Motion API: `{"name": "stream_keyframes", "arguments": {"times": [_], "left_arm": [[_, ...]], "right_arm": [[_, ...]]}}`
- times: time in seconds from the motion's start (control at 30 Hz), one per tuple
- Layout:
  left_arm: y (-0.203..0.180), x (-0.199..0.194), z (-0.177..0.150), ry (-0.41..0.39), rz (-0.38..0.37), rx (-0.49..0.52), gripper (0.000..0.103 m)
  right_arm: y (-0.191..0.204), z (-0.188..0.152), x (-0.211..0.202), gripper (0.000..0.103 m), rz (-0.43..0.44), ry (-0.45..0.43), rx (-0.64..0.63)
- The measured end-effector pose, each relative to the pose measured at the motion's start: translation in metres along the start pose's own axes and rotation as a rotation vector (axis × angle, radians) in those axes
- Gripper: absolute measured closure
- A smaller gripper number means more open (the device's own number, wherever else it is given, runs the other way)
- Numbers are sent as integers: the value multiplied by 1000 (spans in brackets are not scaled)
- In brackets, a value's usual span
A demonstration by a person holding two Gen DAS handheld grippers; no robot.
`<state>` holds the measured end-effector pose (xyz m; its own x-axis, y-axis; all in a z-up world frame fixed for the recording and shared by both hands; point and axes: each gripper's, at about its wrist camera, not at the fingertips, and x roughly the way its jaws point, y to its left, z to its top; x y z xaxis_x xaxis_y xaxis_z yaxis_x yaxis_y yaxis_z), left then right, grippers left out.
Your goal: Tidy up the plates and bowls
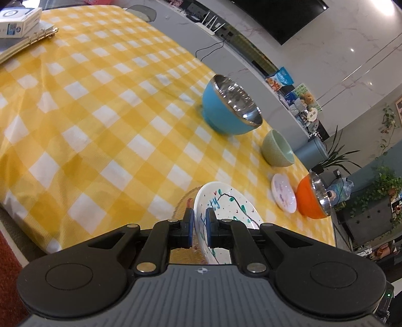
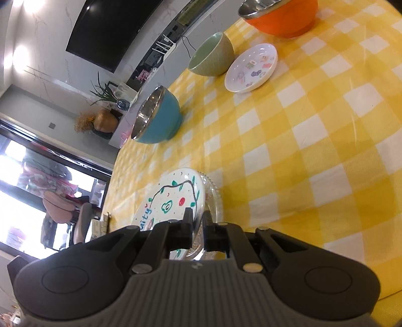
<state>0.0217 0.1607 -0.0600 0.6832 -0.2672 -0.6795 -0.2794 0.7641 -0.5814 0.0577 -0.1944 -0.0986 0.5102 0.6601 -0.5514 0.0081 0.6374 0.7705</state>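
A white plate painted with a vine and fruit [image 1: 226,203] [image 2: 173,198] is held at its rim from both sides. My left gripper [image 1: 199,217] is shut on one edge and my right gripper [image 2: 197,217] is shut on the opposite edge. A clear glass plate [image 2: 213,198] [image 1: 183,203] lies directly under it on the yellow checked cloth. Beyond stand a blue steel-lined bowl [image 1: 231,109] [image 2: 158,117], a green ceramic bowl [image 1: 277,148] [image 2: 213,56], a small white patterned dish [image 1: 284,192] [image 2: 251,68] and an orange steel-lined bowl [image 1: 312,198] [image 2: 281,16].
The table [image 1: 88,125] carries a yellow-and-white checked cloth. A white box [image 1: 17,22] and a binder [image 1: 27,42] sit at its far corner. A grey counter with a router [image 1: 213,25] runs behind the table.
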Motion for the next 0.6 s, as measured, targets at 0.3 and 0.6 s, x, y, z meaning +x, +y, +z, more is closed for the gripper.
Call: {"name": "stream_keyframes", "arguments": {"times": [0.3, 0.6], "left_arm": [[-1, 4, -5, 2, 47, 23, 93], [-4, 8, -7, 19, 102, 52, 93]], "right_arm": [[8, -4, 6, 98, -42, -9, -87], [15, -7, 10, 97, -87, -19, -160]]}}
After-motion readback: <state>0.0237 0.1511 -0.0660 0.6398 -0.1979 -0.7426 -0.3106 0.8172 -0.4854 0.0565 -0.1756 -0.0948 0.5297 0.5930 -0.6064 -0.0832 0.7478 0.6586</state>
